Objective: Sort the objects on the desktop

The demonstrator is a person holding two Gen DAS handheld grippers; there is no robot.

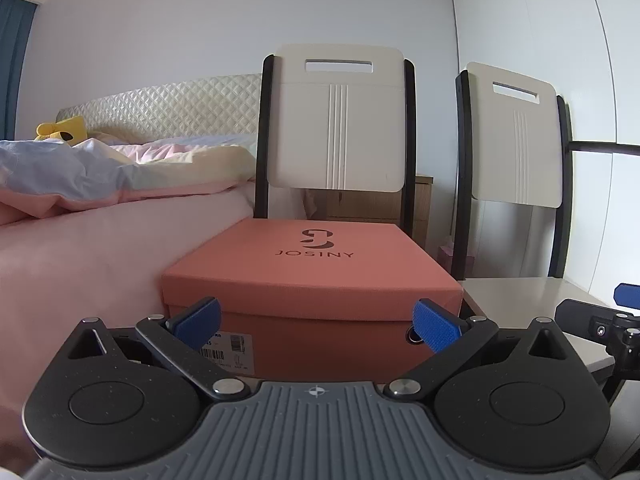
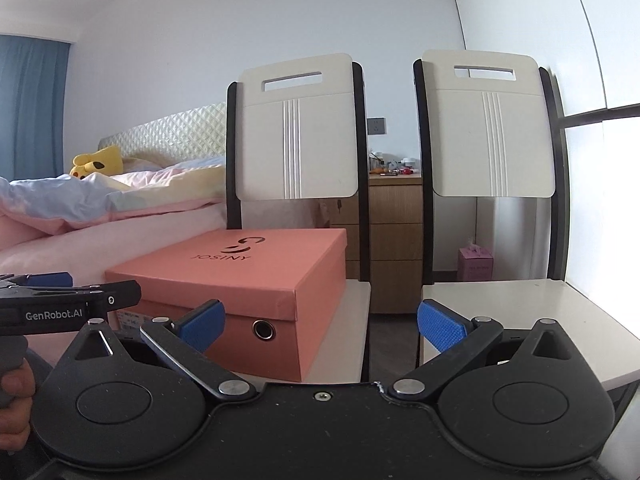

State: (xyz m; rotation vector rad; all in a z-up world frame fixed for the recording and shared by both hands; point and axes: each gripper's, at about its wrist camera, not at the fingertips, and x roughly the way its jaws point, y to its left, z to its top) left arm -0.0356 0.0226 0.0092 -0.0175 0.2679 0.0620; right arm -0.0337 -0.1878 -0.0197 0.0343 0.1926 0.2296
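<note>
Facing a closed orange shoebox (image 1: 312,280) on a chair (image 1: 340,120), both tools, left (image 1: 316,322) and right (image 2: 320,322), gape empty.

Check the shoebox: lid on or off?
On. The orange lid sits flush over the JOSINY shoebox on the chair seat, no gap showing.

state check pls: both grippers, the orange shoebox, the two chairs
left gripper: jaws open, empty, facing the box end
right gripper: jaws open, empty
orange shoebox: lid on, sitting on the left chair's seat
left chair: upright, beside the bed, seat holds the shoebox
right chair: upright, nothing visible on its seat
</note>
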